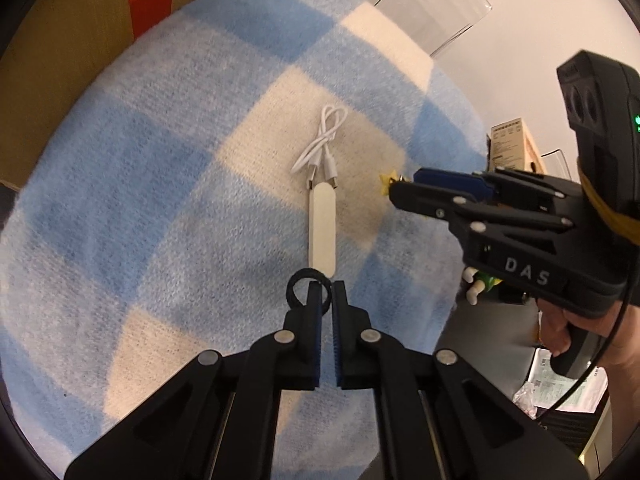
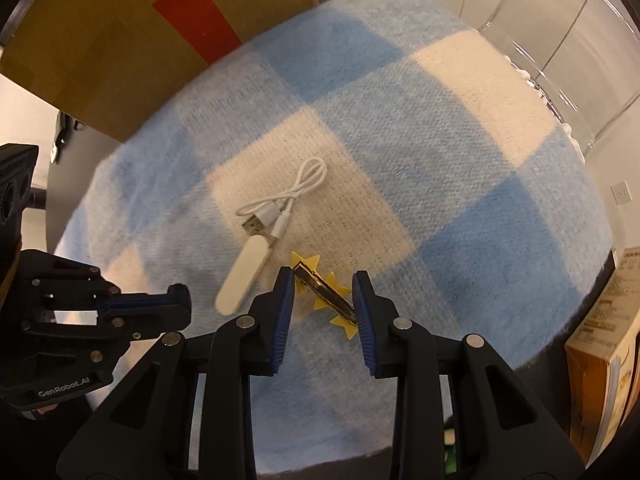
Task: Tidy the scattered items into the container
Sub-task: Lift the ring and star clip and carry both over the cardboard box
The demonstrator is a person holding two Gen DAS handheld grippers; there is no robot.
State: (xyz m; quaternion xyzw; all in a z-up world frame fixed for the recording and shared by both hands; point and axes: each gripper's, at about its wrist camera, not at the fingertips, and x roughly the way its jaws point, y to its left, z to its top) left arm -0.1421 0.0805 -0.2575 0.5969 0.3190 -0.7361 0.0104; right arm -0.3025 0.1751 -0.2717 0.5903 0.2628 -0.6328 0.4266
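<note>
A blue and cream checked blanket (image 1: 160, 160) (image 2: 420, 128) carries the items. My left gripper (image 1: 328, 292) is shut on a black hair tie (image 1: 298, 284), whose ring loops round the left fingertip. Just beyond it lie a white oblong gadget (image 1: 321, 232) (image 2: 244, 280) and a coiled white USB cable (image 1: 320, 144) (image 2: 288, 196). My right gripper (image 2: 323, 280) (image 1: 394, 192) is open, its blue pads on either side of a gold hair clip with yellow stars (image 2: 324, 294) (image 1: 386, 182). A clear plastic container (image 1: 420, 0) (image 2: 560, 40) stands at the far right edge of the blanket.
A cardboard box with red tape (image 1: 80, 20) (image 2: 120, 20) stands behind the blanket on the left. Printed cartons (image 2: 600, 340) (image 1: 514, 144) sit off the blanket's right edge. A small green and white toy (image 1: 480, 284) shows below the right gripper. A hand (image 1: 560, 328) holds its grip.
</note>
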